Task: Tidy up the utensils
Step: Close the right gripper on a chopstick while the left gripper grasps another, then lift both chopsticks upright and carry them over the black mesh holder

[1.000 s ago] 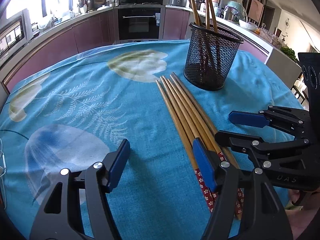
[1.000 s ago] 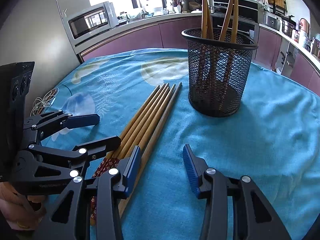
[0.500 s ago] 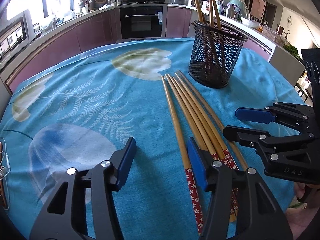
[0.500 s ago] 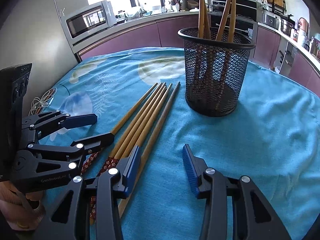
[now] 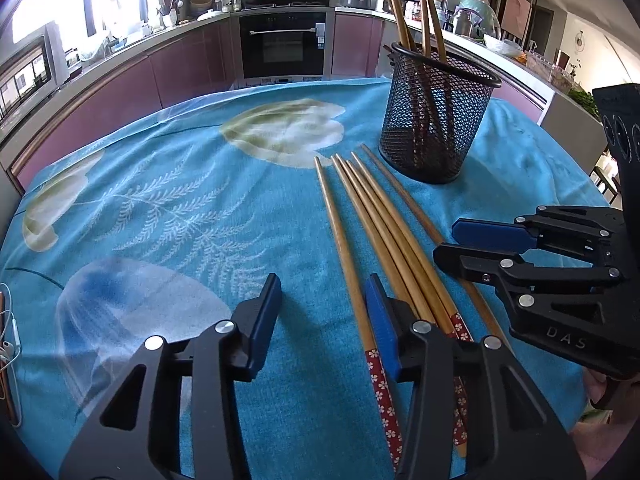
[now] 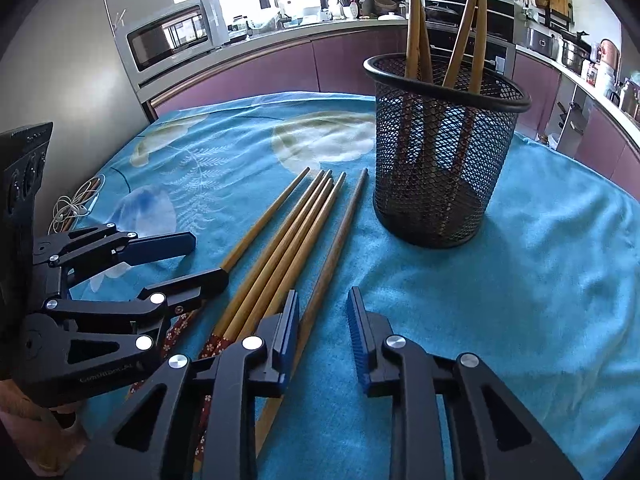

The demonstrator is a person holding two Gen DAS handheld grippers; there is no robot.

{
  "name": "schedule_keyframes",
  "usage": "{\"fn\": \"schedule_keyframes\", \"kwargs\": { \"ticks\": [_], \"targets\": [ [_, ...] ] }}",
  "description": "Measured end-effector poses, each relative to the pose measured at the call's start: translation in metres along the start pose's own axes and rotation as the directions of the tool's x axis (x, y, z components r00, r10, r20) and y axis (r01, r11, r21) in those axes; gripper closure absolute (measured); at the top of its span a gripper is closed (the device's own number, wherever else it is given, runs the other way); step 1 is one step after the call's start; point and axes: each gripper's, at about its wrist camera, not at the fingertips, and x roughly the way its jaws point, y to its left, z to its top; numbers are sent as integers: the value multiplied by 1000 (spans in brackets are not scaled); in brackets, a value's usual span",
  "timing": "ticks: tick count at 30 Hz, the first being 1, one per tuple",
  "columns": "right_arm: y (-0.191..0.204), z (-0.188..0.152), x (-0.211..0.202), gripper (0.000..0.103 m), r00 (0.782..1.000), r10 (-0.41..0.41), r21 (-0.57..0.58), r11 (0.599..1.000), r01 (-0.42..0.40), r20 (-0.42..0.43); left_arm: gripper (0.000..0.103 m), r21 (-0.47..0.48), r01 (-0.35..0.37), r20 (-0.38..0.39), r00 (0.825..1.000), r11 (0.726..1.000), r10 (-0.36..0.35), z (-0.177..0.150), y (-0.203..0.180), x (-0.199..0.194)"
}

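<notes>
On the counter, each closing tool (left tool, right tool), still empty, should centre on one chopstick before clamping.

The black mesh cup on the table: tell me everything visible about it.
The black wire-mesh cylindrical cup stands upright on the blue floral tablecloth, slightly wider at its solid rolled rim than at its base. The see-through mesh looks like metal. Four wooden chopsticks stand in it, leaning on the rim, ends sticking out well above. It sits just beyond and right of the tips of five loose chopsticks lying on the cloth, not touching them.
</notes>
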Motion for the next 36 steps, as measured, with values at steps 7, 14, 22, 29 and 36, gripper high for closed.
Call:
{"fn": "schedule_keyframes", "kwargs": {
  "ticks": [7,14,22,29,36],
  "targets": [
    [-2,7,6,88,1000,-8,4,1000,9,-3,68,2,0,-5,1000,1000,0,9,-2,7],
    [-10,8,6,93,1000,15,43,999,-16,2,81,-13,6,-8,1000,1000,-6,14,-2,11],
    [-17,7,3,96,998,57,83,995,-57,3,93,-51,20,-7,1000,999,-21,16,-1,12],
    [-15,7,-1,97,997,71,78,994,-71,10,95,-68,25,-6,1000,997,-25,15,1,13],
    [-17,5,-10,97,996,87,79,993,-89,25,95,-73,34,0,999,997,-34,14,3,8]
  ]
}}
